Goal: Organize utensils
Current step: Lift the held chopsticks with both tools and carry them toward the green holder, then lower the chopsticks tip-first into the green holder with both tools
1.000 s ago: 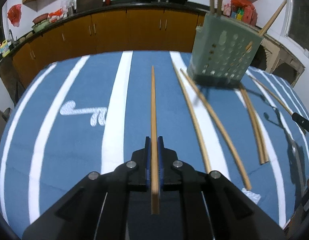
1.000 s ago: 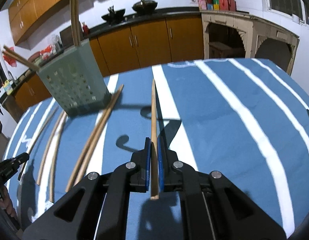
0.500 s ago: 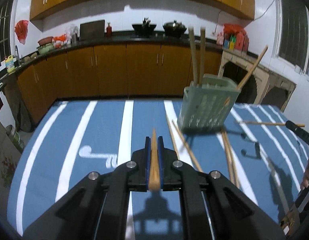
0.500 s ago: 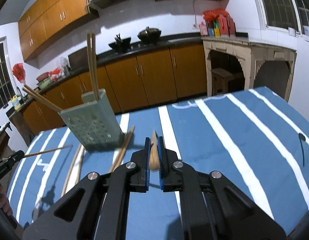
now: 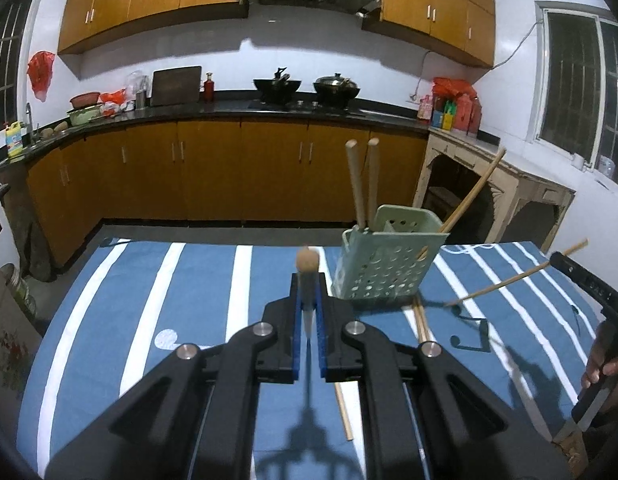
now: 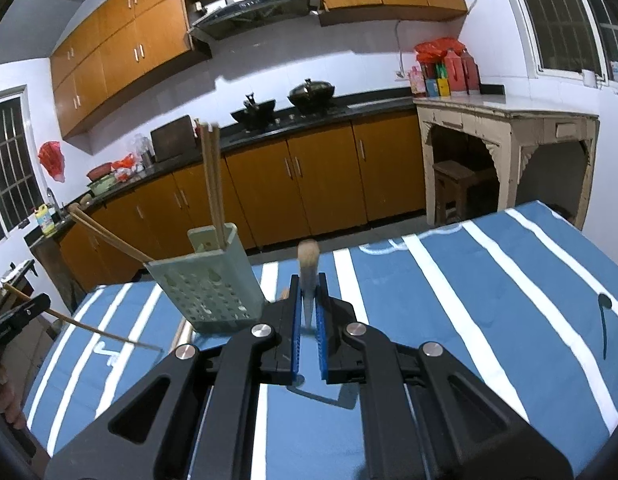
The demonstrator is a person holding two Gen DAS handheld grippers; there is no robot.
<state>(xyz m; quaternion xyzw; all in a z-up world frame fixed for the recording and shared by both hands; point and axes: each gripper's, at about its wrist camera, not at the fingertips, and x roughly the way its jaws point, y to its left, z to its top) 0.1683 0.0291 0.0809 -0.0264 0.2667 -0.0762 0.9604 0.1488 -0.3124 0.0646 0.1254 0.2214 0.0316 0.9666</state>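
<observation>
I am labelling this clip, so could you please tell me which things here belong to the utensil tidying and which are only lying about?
For the job:
- left gripper, shut on a chopstick
- right gripper, shut on a chopstick
- green holder with chopsticks already in it
- loose chopsticks on the tablecloth

Lying about:
- woks
- red bottles
- stool

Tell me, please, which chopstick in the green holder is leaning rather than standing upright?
The one at the holder's right corner leans outward; the pair stands nearly upright.
</observation>
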